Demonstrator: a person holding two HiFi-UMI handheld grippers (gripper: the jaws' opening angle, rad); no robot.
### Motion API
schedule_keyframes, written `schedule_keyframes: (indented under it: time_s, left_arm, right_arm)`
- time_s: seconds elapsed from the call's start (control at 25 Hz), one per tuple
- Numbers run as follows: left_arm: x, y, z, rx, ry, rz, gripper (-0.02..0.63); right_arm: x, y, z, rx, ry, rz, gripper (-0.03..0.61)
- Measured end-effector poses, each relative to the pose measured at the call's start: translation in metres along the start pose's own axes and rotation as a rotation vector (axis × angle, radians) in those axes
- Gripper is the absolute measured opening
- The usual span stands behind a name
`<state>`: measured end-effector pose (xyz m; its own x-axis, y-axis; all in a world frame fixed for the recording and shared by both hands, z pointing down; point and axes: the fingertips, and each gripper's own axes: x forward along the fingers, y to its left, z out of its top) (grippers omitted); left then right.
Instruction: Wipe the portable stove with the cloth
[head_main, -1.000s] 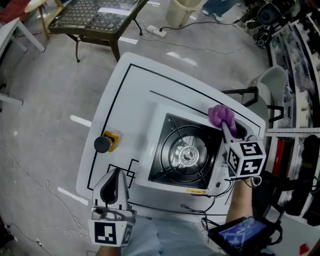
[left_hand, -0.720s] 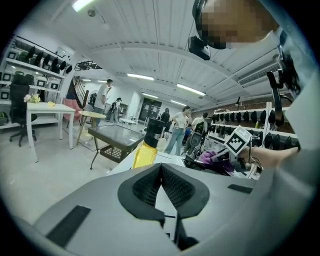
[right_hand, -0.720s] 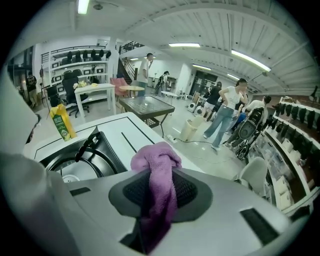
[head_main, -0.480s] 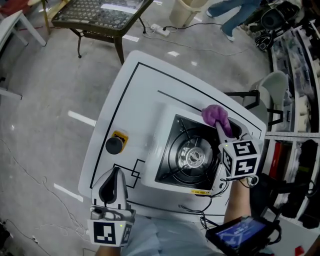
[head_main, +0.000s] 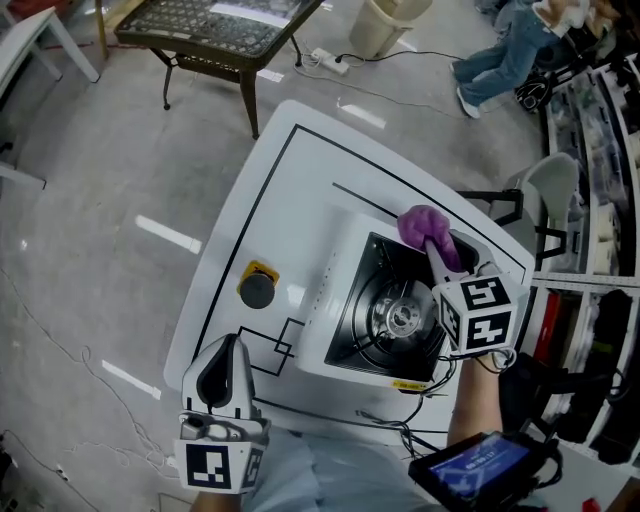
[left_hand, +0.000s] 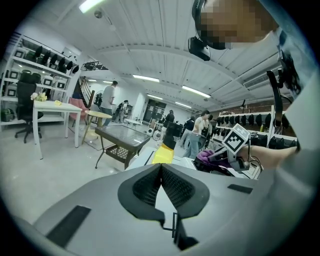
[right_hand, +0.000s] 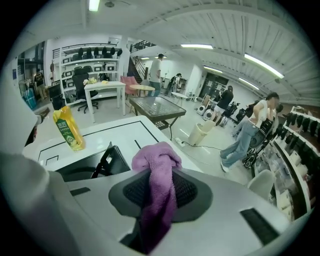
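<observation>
While at stove corner, right fingers tight on cloth; left fingers together.

Overhead plus jaw-level views; stove shared

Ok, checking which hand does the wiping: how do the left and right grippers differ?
The left gripper is shut with fingers together on nothing; the right gripper is shut on the purple fluffy cloth. The left gripper hangs over the white table, off the square white portable stove; the right gripper is at its far corner. Both carry marker cubes.
</observation>
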<state>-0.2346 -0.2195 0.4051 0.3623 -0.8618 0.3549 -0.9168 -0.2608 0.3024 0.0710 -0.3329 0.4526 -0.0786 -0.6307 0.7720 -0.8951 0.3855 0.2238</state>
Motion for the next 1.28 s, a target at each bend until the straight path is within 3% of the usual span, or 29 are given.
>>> schedule_keyframes:
  time_s: [0.2, 0.44, 0.84, 1.12, 1.28]
  left_arm:
    - [-0.006, 0.016, 0.002, -0.011, -0.007, 0.014, 0.018]
    - [-0.009, 0.031, 0.005, -0.023, -0.016, 0.017, 0.018]
    - [-0.018, 0.055, 0.010, -0.037, -0.025, 0.046, 0.018]
    - [-0.024, 0.077, 0.009, -0.055, -0.025, 0.078, 0.018]
    - [-0.025, 0.083, 0.018, -0.056, -0.038, 0.081, 0.018]
  right_arm:
    - [0.000, 0.001, 0.004, -0.015, 0.013, -0.026, 0.109]
    - [-0.013, -0.004, 0.030, 0.015, -0.077, -0.096, 0.109]
    - [0.019, 0.044, 0.043, -0.073, 0.000, -0.014, 0.109]
    - [0.028, 0.070, 0.075, -0.114, -0.043, 0.035, 0.109]
    - [0.022, 0.068, 0.097, -0.130, -0.080, 0.005, 0.109]
